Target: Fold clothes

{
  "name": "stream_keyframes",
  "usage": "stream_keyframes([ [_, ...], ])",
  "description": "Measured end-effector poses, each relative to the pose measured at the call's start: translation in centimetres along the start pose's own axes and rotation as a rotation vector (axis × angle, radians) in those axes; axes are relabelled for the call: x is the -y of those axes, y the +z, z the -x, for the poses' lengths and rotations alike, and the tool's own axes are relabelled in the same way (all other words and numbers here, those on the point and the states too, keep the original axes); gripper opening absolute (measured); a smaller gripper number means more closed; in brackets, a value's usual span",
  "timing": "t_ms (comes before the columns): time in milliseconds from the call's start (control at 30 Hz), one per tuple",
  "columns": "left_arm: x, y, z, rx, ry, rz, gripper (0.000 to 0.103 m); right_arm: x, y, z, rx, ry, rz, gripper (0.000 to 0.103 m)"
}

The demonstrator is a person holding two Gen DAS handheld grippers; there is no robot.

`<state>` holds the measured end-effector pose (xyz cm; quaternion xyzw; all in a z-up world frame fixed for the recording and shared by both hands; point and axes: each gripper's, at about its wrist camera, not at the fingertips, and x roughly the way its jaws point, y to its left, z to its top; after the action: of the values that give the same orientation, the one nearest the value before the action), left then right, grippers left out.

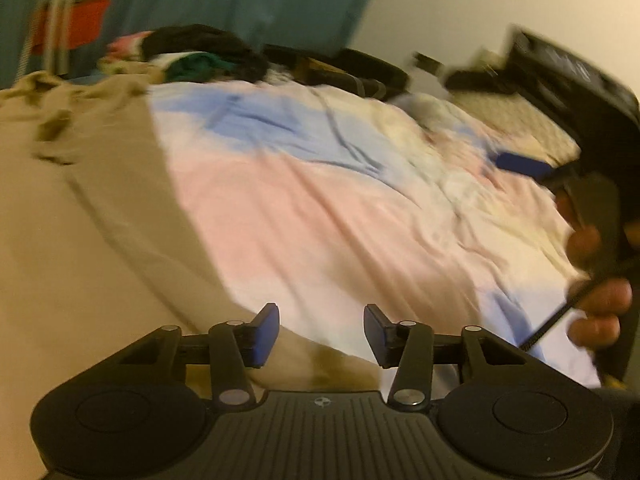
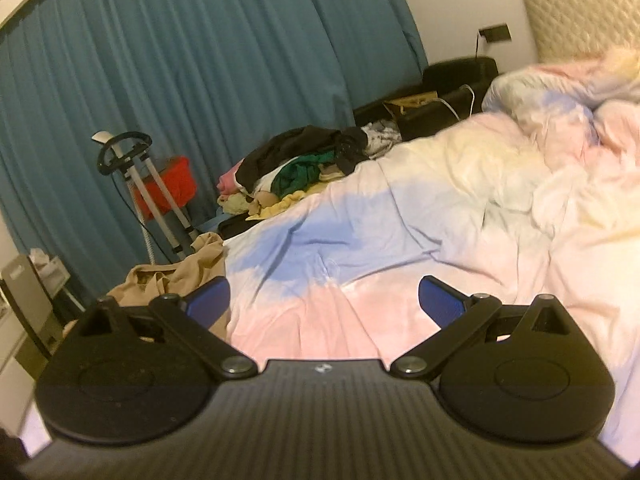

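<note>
The tan garment (image 1: 80,208) lies spread on the bed, over the left part of the pastel bedspread (image 1: 320,216), and from my left wrist view it fills the whole near left side, its far end bunched into loose folds. In my right wrist view the same tan garment (image 2: 176,276) shows as a crumpled heap at the bed's left edge, just beyond my left-hand blue pad.

My left gripper (image 1: 320,334) hangs over the line where tan cloth meets bedspread; its fingers (image 1: 266,332) stand partly apart with nothing between them, and the pads touch no cloth. My right gripper (image 2: 324,304) points across the bed with its fingers (image 2: 210,300) spread wide and empty, bedspread showing in the gap.

In the left view, at the right edge, my right hand (image 1: 596,280) grips the black handle of the other tool, its blue pad reaching over the bedspread; that part is blurred.

Farther off, a pile of clothes (image 2: 304,164) in black, green, pink and yellow sits at the far left corner of the bed. Behind it hangs a teal curtain (image 2: 220,60), with a stand (image 2: 136,176) carrying a red part beside it. A padded headboard (image 2: 580,4) rises at the far right, by the rumpled bedding.
</note>
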<state>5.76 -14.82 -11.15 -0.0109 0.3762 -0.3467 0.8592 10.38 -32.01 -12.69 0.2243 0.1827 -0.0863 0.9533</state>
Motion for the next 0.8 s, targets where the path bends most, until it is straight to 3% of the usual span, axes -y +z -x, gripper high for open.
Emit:
stream_keyframes([
  [167, 1.0, -1.0, -2.6, -0.058, -0.069, -0.056, 0.049, -0.5, -0.5, -0.6, -0.006, -0.016, 0.024, 0.102],
  [300, 2.0, -2.4, -3.7, -0.075, -0.034, -0.166, 0.050, -1.1, -1.0, -1.2, -0.028, -0.018, 0.054, 0.102],
  [333, 2.4, -2.8, -3.9, -0.076, -0.017, -0.202, 0.046, -1.3, -1.1, -1.3, -0.034, -0.015, 0.056, 0.102],
  [400, 2.5, -3.3, -4.3, -0.077, 0.020, -0.230, 0.025, -1.6, -1.4, -1.5, -0.043, -0.012, 0.060, 0.102],
  [433, 2.3, -3.3, -3.9, -0.062, 0.024, -0.216, 0.013, -1.7, -1.5, -1.6, -0.047, -0.010, 0.063, 0.102],
  [467, 2.0, -3.2, -3.5, -0.043, 0.026, -0.198, 0.010, -1.9, -1.7, -1.6, -0.051, -0.009, 0.066, 0.102],
  [600, 0.7, -2.6, -0.7, 0.040, 0.034, -0.117, 0.008, -2.3, -2.0, -1.8, -0.063, -0.009, 0.082, 0.102],
  [800, -2.9, -1.9, 5.7, 0.115, 0.011, 0.119, 0.005, -2.6, -2.2, -1.3, -0.057, 0.015, 0.075, 0.102],
])
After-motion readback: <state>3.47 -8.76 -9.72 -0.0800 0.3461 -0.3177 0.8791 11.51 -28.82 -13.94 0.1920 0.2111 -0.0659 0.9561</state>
